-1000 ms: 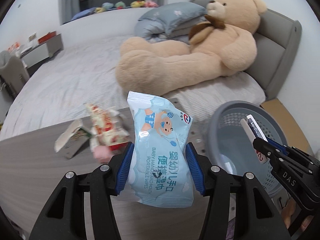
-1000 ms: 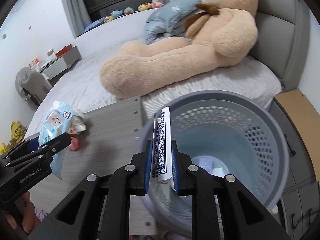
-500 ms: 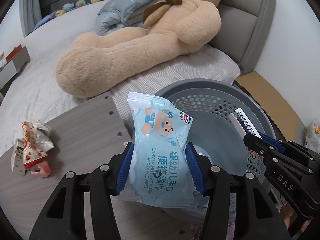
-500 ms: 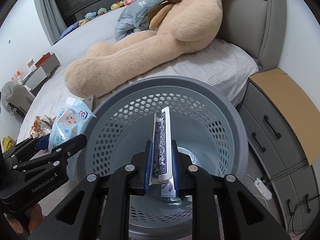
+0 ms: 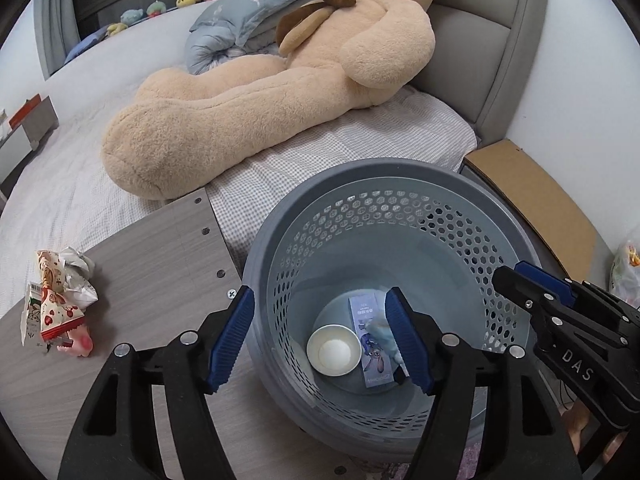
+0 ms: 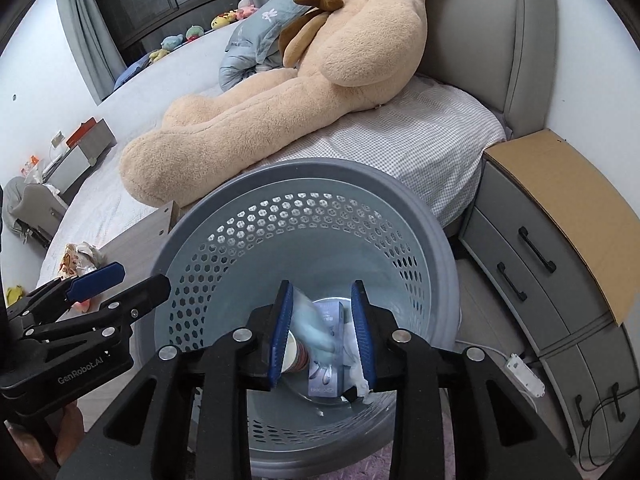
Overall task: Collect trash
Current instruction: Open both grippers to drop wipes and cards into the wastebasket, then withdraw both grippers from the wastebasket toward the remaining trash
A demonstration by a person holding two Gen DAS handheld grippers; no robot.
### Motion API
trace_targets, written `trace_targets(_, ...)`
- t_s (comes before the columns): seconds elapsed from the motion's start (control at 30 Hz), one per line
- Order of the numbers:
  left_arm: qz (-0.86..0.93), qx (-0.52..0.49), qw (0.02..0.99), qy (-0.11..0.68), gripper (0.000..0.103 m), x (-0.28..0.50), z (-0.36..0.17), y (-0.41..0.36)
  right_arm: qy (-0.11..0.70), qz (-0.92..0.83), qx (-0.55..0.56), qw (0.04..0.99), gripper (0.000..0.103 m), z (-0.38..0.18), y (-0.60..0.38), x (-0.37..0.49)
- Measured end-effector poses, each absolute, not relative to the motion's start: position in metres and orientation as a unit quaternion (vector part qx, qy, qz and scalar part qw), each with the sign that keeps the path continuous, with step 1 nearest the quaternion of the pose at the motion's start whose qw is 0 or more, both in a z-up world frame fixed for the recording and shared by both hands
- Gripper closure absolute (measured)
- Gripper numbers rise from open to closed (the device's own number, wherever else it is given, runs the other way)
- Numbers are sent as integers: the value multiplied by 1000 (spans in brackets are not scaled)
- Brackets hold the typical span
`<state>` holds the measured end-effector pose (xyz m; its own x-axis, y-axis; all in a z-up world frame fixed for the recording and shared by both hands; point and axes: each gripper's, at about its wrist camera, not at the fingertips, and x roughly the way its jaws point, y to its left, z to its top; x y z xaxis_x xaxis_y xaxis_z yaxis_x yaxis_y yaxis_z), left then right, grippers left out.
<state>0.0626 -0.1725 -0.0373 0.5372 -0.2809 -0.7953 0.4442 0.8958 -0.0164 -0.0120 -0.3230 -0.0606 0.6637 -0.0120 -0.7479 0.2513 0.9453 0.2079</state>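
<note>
A grey perforated waste basket (image 5: 400,184) stands beside the bed; it also shows in the right wrist view (image 6: 308,184). My left gripper (image 5: 320,340) is open and empty above its mouth. My right gripper (image 6: 322,336) is open and empty above it too, and shows at the right of the left wrist view (image 5: 520,276). At the basket's bottom lie a paper cup (image 5: 334,350), a flat box (image 5: 370,340) and the blurred light-blue wipes pack (image 6: 316,332). Crumpled wrappers (image 5: 60,300) lie on the wooden table (image 5: 168,248) at left.
A large teddy bear (image 5: 260,80) lies on the bed behind the basket. A nightstand with a cardboard top (image 6: 560,208) stands to the right, with a power strip (image 6: 524,372) on the floor.
Both grippers have opened over the basket. The wipes pack has left my left gripper and the card box has left my right gripper; both have dropped into the basket.
</note>
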Motion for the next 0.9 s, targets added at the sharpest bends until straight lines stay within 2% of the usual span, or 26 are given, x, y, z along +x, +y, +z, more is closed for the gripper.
trace_targets(0.5,-188,76,882,425,24,54,-28,-154,395,-72,150,903,68,-54,-316,-19)
trace_targets(0.63,-180,71,888,417,19,51,-22,-147,391,-68,151,905,64,-49,-311,-23)
trace_targets(0.77,-173,66,893,409,15,47,-16,-138,389,-62,151,907,51,-46,-307,-26)
trace_targets(0.9,-165,61,897,407,14,44,-13,-127,383,-58,143,911,44,-40,-299,-28)
